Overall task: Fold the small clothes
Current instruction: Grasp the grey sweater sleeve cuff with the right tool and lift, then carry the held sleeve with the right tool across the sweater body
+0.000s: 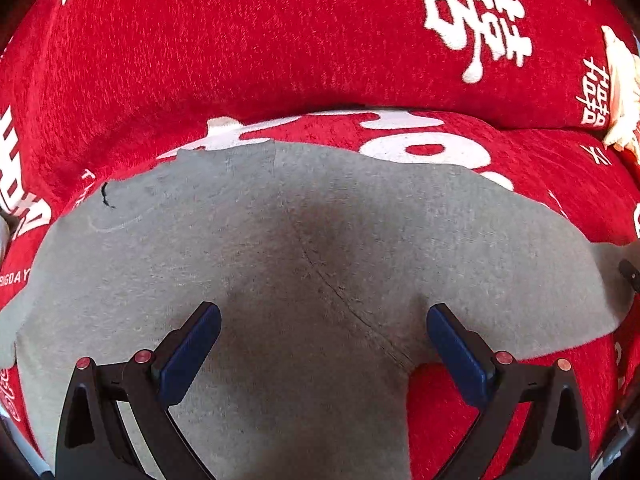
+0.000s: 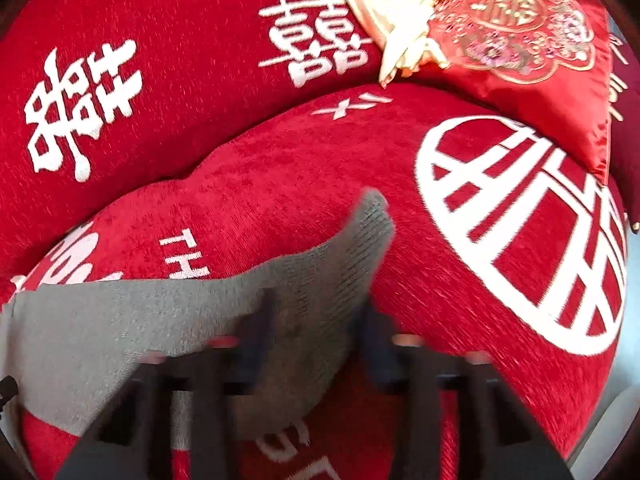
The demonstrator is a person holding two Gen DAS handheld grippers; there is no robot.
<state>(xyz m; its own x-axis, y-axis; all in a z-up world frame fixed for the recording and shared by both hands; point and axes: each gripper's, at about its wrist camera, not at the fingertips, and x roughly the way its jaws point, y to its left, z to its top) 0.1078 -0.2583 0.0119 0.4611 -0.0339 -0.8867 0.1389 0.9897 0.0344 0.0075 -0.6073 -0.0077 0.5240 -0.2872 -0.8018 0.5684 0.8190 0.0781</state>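
two grippers hang over one grey garment (image 1: 280,248) spread flat on a red cover (image 1: 200,60) printed with white characters. in the left wrist view, going from the left, the cover's white lettering runs down the edge, then the grey cloth fills the middle and lower part, a thin seam crossing it at a slant. the left gripper (image 1: 323,332) stands just above this cloth with its blue-padded fingers (image 1: 192,352) set wide apart and nothing between them. past the right finger a patch of red shows at the cloth's lower edge, and a cream cloth (image 1: 622,92) lies far right by the back cushion. in the right wrist view the garment (image 2: 120,328) enters from the left and narrows to a ribbed cuff (image 2: 372,236) that points up and to the right, lying on the cover (image 2: 280,168). the right gripper (image 2: 316,336) is blurred; its fingers sit close together with a fold of the grey cloth between them, though whether the pads actually press on it cannot be told. further right is a large round white emblem (image 2: 520,232), and above it a red embroidered cushion (image 2: 532,48) with the cream cloth (image 2: 392,12) bunched against its left side.
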